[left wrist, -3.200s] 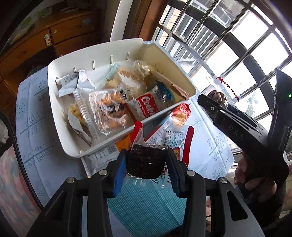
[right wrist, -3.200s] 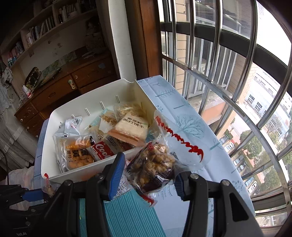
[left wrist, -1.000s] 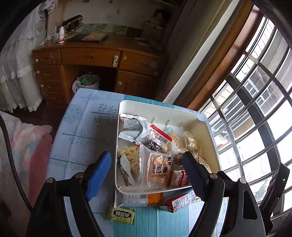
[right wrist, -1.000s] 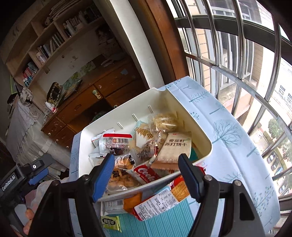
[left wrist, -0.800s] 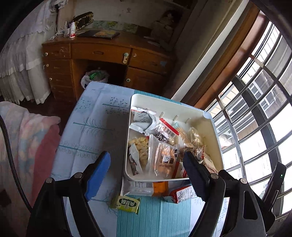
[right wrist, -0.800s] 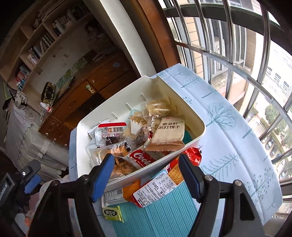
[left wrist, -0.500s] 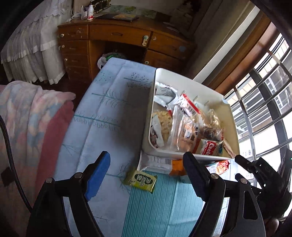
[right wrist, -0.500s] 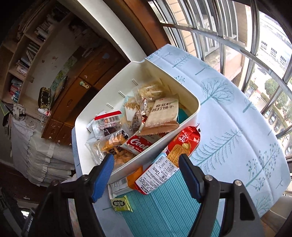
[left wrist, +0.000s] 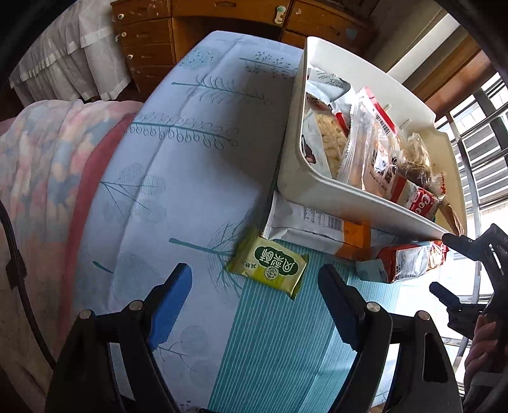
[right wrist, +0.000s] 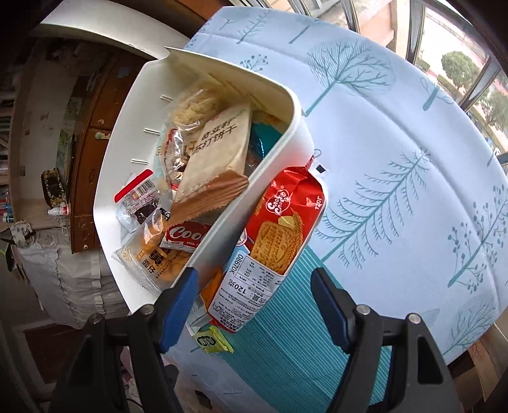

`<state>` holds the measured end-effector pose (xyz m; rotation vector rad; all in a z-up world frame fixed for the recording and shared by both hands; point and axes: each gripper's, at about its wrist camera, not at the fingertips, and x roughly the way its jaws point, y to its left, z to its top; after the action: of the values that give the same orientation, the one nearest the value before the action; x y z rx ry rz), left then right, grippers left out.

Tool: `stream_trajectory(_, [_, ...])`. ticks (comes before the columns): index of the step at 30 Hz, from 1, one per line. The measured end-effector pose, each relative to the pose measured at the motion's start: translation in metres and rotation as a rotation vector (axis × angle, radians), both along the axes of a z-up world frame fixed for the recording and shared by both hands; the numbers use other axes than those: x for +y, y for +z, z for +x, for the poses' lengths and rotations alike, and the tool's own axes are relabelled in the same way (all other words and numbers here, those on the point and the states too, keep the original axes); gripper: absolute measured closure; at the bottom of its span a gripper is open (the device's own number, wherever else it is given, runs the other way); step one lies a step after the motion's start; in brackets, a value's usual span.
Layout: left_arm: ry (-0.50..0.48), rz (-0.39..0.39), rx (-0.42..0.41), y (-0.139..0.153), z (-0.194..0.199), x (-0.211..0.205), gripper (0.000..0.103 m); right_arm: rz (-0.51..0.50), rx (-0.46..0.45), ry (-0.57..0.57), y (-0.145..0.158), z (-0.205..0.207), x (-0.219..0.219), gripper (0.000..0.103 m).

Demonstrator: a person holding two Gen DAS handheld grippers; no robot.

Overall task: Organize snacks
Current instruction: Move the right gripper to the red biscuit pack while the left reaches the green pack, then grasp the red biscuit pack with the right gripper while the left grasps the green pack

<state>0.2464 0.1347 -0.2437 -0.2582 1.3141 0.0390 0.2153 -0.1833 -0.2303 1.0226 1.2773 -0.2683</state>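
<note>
A white bin [left wrist: 304, 187] [right wrist: 111, 165] holds several snack packets. On the tablecloth by its near wall lie a small yellow-green packet [left wrist: 268, 263] [right wrist: 212, 341], a white-and-orange packet [left wrist: 314, 227] and a red biscuit pack [right wrist: 279, 235] [left wrist: 409, 260]. My left gripper [left wrist: 257, 305] is open just above the yellow-green packet, which lies past its blue fingertips [left wrist: 170, 298]. My right gripper [right wrist: 254, 308] is open over the white-label end of the red biscuit pack, pads apart from it. The right gripper [left wrist: 457, 263] also shows at the right edge of the left wrist view.
The table wears a pale cloth with tree prints [right wrist: 397, 159] and a teal striped patch [left wrist: 282, 349]. A pink-patterned blanket [left wrist: 41, 178] lies left of the table. A wooden dresser [left wrist: 203, 25] stands behind, window bars [right wrist: 419, 31] to the right. A hand [left wrist: 482, 346] holds the right gripper.
Both grippers have dropped towards the table and tipped downward. The loose packets in front of the bin now loom large under the open jaws. Nothing has been taken hold of.
</note>
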Motion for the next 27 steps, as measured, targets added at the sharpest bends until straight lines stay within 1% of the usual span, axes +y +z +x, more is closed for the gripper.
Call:
stream_trajectory(5, [0.029, 0.007, 0.032, -0.017, 0.0, -0.005, 0.022, 0.045, 0.06, -0.028, -0.014, 0.008, -0.005, 0.03])
stream_trajectory(11, [0.043, -0.005, 0.075, -0.037, 0.005, -0.01, 0.022, 0.099, 0.149, -0.066, -0.034, 0.01, -0.012, 0.03])
stream_trajectory(14, [0.046, -0.001, 0.09, -0.045, 0.008, -0.014, 0.022, 0.12, 0.161, -0.077, -0.04, 0.012, -0.013, 0.03])
stream_trajectory(20, [0.048, 0.008, 0.121, -0.057, 0.013, -0.021, 0.022, 0.102, 0.178, -0.084, -0.042, 0.019, -0.011, 0.03])
stream_trajectory(27, [0.049, 0.035, 0.146, -0.066, 0.018, -0.028, 0.022, 0.116, 0.192, -0.097, -0.053, 0.019, -0.012, 0.031])
